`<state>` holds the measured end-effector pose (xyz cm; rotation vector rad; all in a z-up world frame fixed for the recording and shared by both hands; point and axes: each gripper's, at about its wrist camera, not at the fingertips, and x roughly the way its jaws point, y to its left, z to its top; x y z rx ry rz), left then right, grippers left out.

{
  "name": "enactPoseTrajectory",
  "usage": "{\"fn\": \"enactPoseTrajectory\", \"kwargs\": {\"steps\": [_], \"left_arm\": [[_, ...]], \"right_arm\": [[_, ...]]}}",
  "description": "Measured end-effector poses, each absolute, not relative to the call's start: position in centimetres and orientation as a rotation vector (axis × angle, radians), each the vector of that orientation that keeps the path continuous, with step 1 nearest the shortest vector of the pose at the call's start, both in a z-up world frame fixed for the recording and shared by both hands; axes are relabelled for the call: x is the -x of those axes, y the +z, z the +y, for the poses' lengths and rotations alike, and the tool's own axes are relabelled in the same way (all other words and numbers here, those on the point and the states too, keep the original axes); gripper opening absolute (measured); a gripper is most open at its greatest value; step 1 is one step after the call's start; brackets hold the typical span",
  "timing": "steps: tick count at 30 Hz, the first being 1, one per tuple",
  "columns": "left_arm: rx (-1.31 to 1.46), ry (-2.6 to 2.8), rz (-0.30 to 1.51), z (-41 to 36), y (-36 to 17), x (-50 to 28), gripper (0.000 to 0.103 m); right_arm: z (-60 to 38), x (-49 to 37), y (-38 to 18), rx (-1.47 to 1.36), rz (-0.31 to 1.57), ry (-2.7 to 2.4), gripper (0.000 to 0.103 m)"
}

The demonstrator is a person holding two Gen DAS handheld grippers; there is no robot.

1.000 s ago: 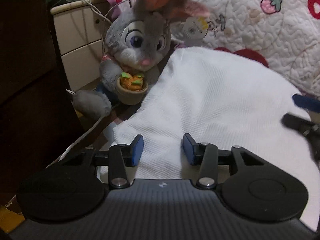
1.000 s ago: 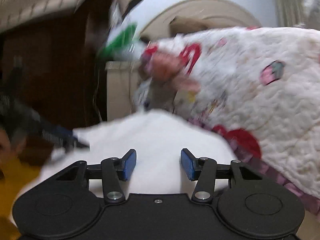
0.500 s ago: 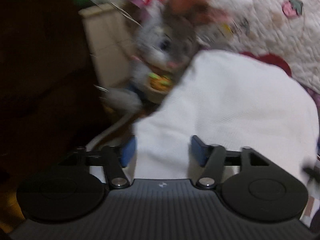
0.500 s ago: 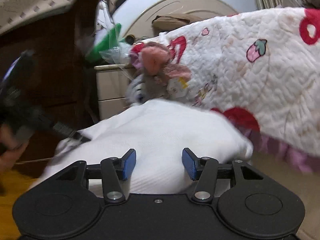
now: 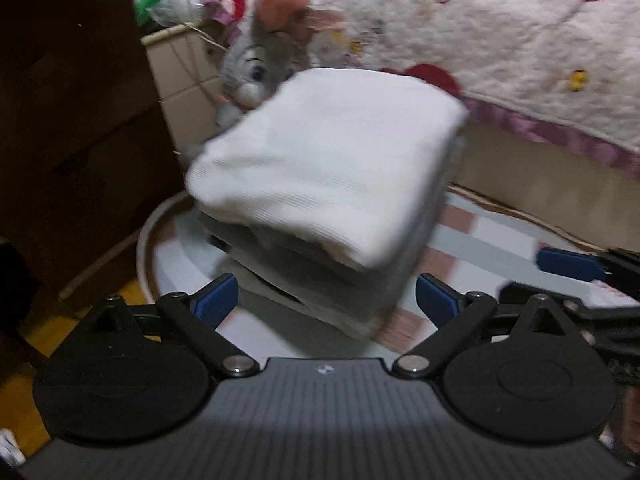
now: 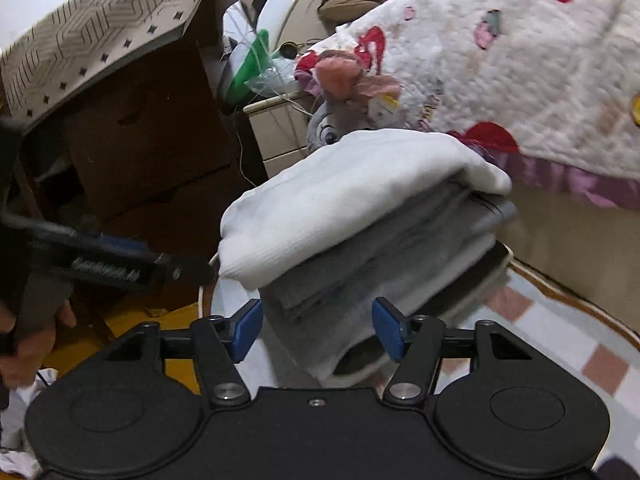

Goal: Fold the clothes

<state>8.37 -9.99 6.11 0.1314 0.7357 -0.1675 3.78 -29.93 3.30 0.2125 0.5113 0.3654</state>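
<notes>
A folded white garment [image 5: 328, 168] lies on top of a stack of folded grey clothes [image 5: 320, 280] on a round checked table [image 5: 480, 240]. The white garment [image 6: 352, 196] and the grey stack [image 6: 380, 264] also show in the right wrist view. My left gripper [image 5: 326, 306] is open and empty, just in front of the stack. My right gripper [image 6: 318, 330] is open, its blue pads on either side of the stack's near corner. The right gripper also shows at the right edge of the left wrist view [image 5: 568, 266]. The left gripper shows at the left of the right wrist view [image 6: 120, 260].
A grey plush rabbit [image 5: 264, 60] sits behind the stack, against a cream drawer unit [image 5: 184, 76]. A white quilt with red prints [image 5: 500, 40] drapes over the bed to the right. A dark wooden cabinet [image 5: 72, 120] stands at the left. The floor is yellow [image 6: 128, 320].
Both grippers have pulled back from the white garment. The whole stack and the table edge have come into view. The left jaws have opened wider.
</notes>
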Motion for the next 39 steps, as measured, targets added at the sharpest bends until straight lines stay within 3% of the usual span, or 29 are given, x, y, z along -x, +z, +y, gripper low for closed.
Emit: {"fn": "enactPoseTrajectory", "kwargs": {"steps": [10,23,25,39], "left_arm": [[-0.13,-0.175,0.75,-14.3,4.9,-2.0,0.103],[-0.132,-0.174,0.764,-17.6,4.0,4.8,0.103],[-0.139,-0.179,0.756,-18.0,4.2,5.5,0.103],[-0.167,-0.154,0.744,-19.5,4.1,6.5,0.103]], "right_arm": [[-33.6,3.6,3.5,-0.343,0.549,0.197,0.074],[-34.8,10.0,3.6,-0.319,0.545,0.097,0.075],[-35.1,10.9,3.7,-0.316,0.539,0.091,0.079],[-36.0,13.1,4.0,-0.312,0.528,0.08,0.08]]}}
